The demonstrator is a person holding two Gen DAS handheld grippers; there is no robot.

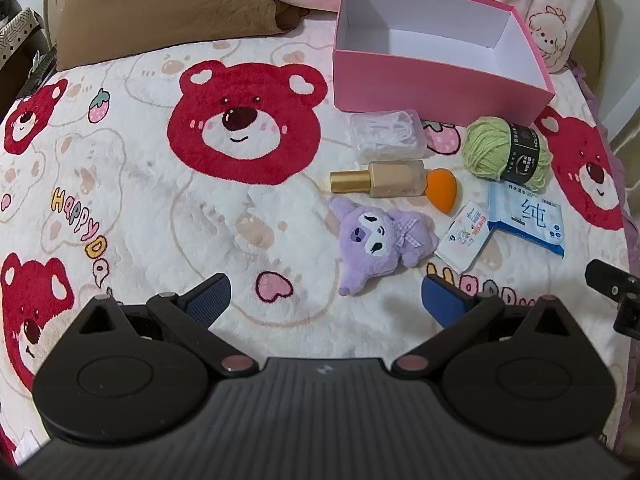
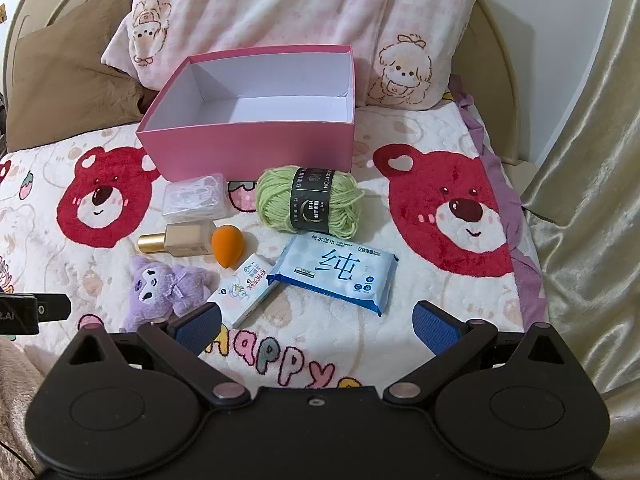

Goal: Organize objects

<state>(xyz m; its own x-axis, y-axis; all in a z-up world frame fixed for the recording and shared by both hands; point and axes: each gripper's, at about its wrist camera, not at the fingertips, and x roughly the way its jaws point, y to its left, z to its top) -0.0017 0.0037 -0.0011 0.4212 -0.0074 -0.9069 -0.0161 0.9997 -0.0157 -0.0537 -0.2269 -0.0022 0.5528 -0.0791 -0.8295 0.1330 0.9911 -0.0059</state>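
Observation:
An empty pink box (image 1: pixel 432 84) (image 2: pixel 248 148) with a white inside stands on the bear-print blanket. In front of it lie a clear plastic case (image 1: pixel 386 134) (image 2: pixel 196 198), green yarn (image 1: pixel 502 148) (image 2: pixel 308 200), a gold bottle (image 1: pixel 380 180) (image 2: pixel 180 242), an orange sponge (image 1: pixel 442 190) (image 2: pixel 228 246), a purple plush (image 1: pixel 380 242) (image 2: pixel 168 290), a small tissue pack (image 1: pixel 464 242) (image 2: pixel 248 290) and a blue wipes pack (image 1: pixel 526 216) (image 2: pixel 340 274). My left gripper (image 1: pixel 326 300) hovers open just before the plush. My right gripper (image 2: pixel 316 324) hovers open in front of both packs. Neither holds anything.
A brown pillow (image 1: pixel 160 4) (image 2: pixel 68 88) and a pink printed pillow (image 2: pixel 288 12) lie behind the box. A gold curtain (image 2: pixel 588 200) hangs beyond the bed's right edge. The other gripper's black tip shows at the frame edge (image 1: pixel 612 292) (image 2: pixel 32 312).

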